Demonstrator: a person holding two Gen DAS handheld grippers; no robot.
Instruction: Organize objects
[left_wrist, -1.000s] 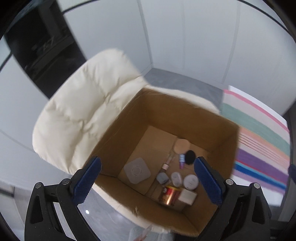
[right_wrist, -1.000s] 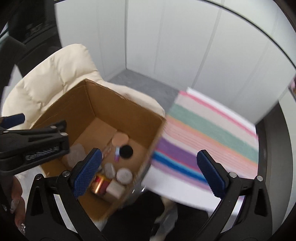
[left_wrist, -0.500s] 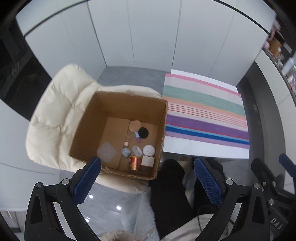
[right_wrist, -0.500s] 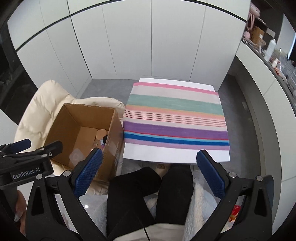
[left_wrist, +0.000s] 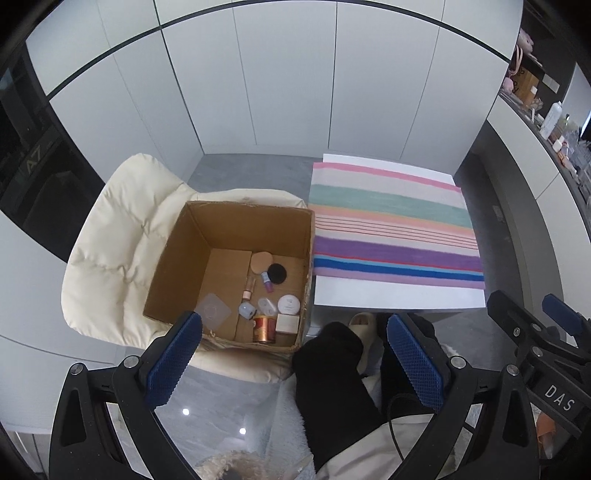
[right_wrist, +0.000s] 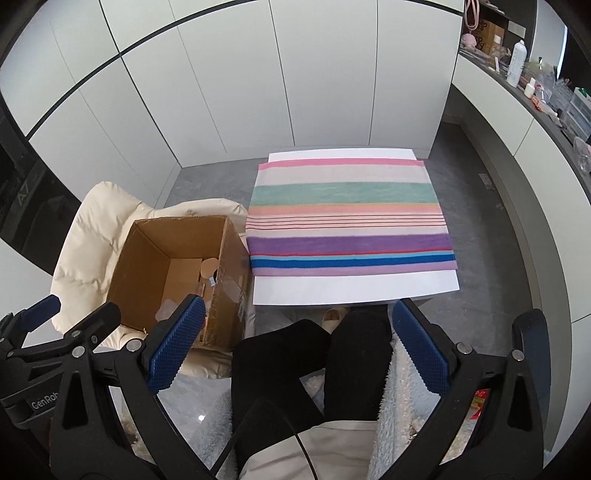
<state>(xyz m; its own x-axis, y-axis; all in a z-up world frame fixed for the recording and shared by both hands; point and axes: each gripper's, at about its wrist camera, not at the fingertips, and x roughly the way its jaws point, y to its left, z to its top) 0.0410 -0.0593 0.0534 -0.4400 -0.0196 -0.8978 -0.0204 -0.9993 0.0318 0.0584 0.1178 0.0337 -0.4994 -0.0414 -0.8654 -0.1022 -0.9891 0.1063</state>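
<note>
Ahead of both spread, empty finger pairs: striped mat (right_wrist: 349, 218) bare on table (right_wrist: 354, 291). Beyond left gripper's (left_wrist: 293, 360) left finger, cardboard box (left_wrist: 236, 221) holding small cosmetics; copper can (left_wrist: 264, 328) nearest. Right gripper (right_wrist: 299, 347) idle. Suggest descending vertically, clearing box walls.

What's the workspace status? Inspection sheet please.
Surface: white table with striped cloth, nothing on it.
Job's things: cardboard box on cream chair holds small cosmetics, copper can, black puff.
Clutter: bottles on right counter.
Grippers: left hand-held gripper and right hand-held gripper both open, empty.
Cables: black cable over lap.
Surroundings: white cabinet doors, grey floor.
</note>
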